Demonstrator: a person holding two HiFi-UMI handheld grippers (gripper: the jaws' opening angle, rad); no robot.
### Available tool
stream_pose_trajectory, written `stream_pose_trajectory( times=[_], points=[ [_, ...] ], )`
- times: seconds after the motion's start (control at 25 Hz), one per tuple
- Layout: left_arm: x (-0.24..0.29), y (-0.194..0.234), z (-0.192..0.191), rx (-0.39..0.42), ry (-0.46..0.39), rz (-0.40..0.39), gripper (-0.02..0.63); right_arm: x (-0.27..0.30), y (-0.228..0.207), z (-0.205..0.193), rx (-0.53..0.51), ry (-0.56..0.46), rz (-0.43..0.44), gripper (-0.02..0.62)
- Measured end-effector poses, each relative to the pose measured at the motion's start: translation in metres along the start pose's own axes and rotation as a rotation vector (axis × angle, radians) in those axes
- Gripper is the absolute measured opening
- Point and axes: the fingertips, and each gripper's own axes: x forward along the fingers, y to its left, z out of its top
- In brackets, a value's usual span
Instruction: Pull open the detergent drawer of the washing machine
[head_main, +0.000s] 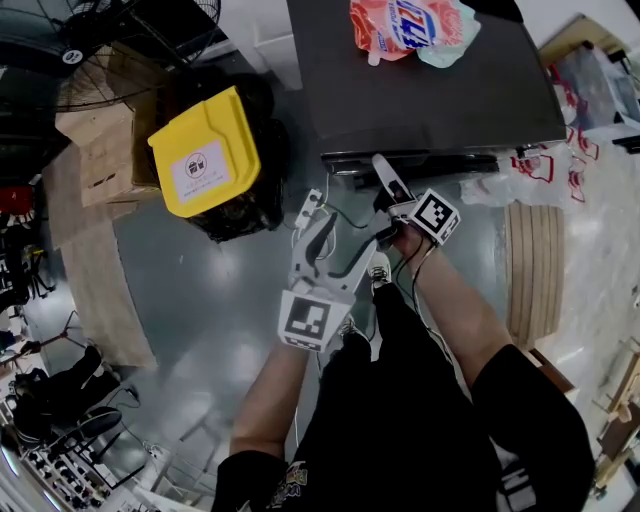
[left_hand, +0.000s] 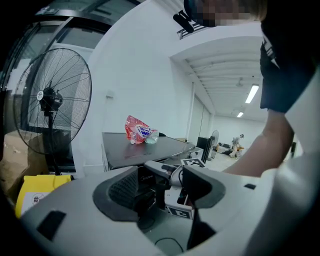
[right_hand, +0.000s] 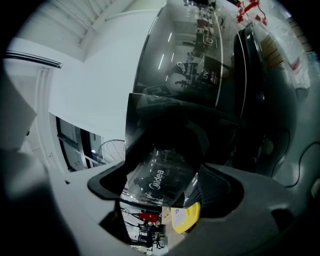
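- A person's right gripper (head_main: 382, 172) reaches level to the top strip of the washing machine (head_main: 430, 100), at the near front edge and toward its left end, where the detergent drawer sits.
- In the right gripper view the jaws stand wide apart with the glossy front of the detergent drawer (right_hand: 160, 170), brand lettering and all, between them. The pads are not seen pressing on it. The wide spread looks chosen to straddle the broad panel before taking a grip.
- The drawer appears still flush with the machine's front; nothing juts out from the edge in the head view, so the pull seems not yet begun.
- The left gripper (left_hand: 161, 190) hangs nearer the person and slightly left of the right one, jaws apart and empty. Through its gap only the other gripper and the machine show. It seems held back to leave the drawer's path free.
- A red-and-white detergent pouch (head_main: 410, 25) lies on the far part of the machine's dark top, well apart from the work and ready, it seems, for filling later.
- A yellow bin lid (head_main: 205, 150) lies on the floor to the left, out of the way.
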Motion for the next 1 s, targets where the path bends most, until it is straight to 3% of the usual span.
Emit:
stream_pose_trajectory(
  times=[0.24,0.48,0.6,0.72,0.84,1.0],
  points=[
    [-0.006,-0.003,-0.004,0.018,-0.021,0.006,0.255,-0.025,-0.001,-0.011,-0.068,0.033,0.029,0.446],
    [-0.007,-0.017,-0.003,0.017,-0.028,-0.016,0.255,-0.045,-0.007,-0.022,-0.033,0.029,0.008,0.446],
    [-0.013,-0.025,-0.006,0.014,-0.023,-0.028,0.255,-0.050,0.008,-0.022,-0.120,0.022,0.116,0.446],
    [-0.019,-0.032,-0.011,0.022,-0.040,-0.034,0.255,-0.068,-0.003,-0.032,-0.064,0.020,0.054,0.448],
    [-0.029,-0.041,-0.015,0.022,-0.027,-0.050,0.255,-0.075,0.011,-0.035,-0.141,0.015,0.152,0.448],
    [-0.040,-0.048,-0.025,0.025,-0.035,-0.054,0.255,-0.092,0.007,-0.045,-0.146,0.015,0.142,0.448]
  ],
)
